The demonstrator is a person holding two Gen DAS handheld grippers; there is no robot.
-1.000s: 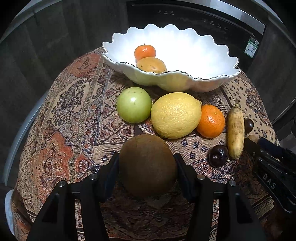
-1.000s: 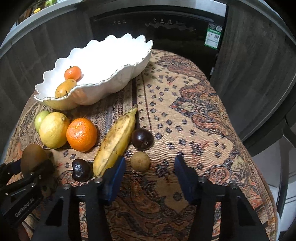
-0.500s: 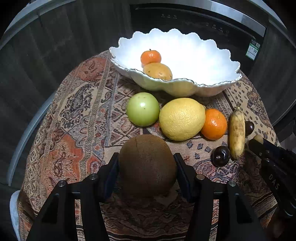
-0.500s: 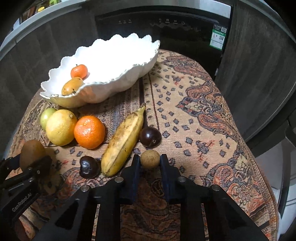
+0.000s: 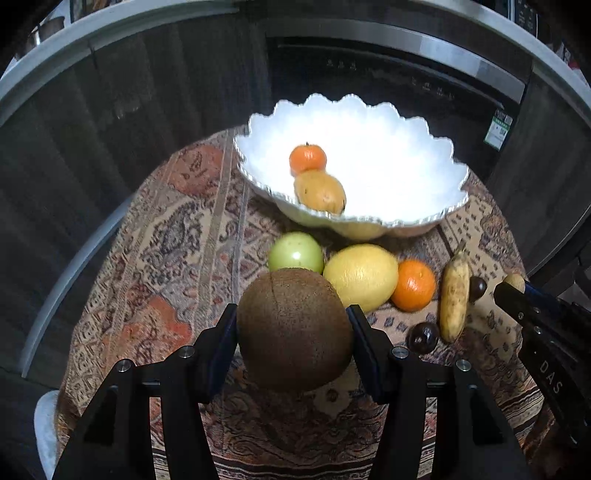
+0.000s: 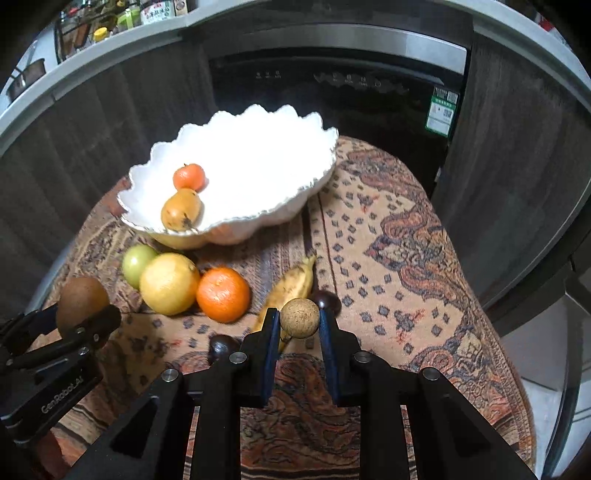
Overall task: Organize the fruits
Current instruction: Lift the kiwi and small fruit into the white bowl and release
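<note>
My left gripper [image 5: 293,325] is shut on a brown kiwi [image 5: 293,328] and holds it above the patterned cloth; it also shows in the right wrist view [image 6: 82,301]. My right gripper [image 6: 297,321] is shut on a small tan round fruit [image 6: 299,318], lifted off the cloth. A white scalloped bowl [image 5: 388,221] [image 6: 258,218] holds a small tangerine [image 5: 307,158] and a yellow-brown fruit [image 5: 320,191]. On the cloth lie a green apple [image 5: 293,251], a lemon [image 5: 362,275], an orange [image 5: 413,290], a banana [image 5: 454,301] and two dark round fruits [image 5: 423,336] [image 5: 477,287].
The table is round with a patterned cloth [image 6: 399,236] and drops off on every side. Dark cabinets and a black appliance [image 6: 332,85] stand behind the bowl. A counter with jars [image 6: 129,18] runs along the top left.
My right gripper closed on the small tan fruit and lifted it. My left gripper rose with the kiwi. Both cameras now sit higher above the table.
</note>
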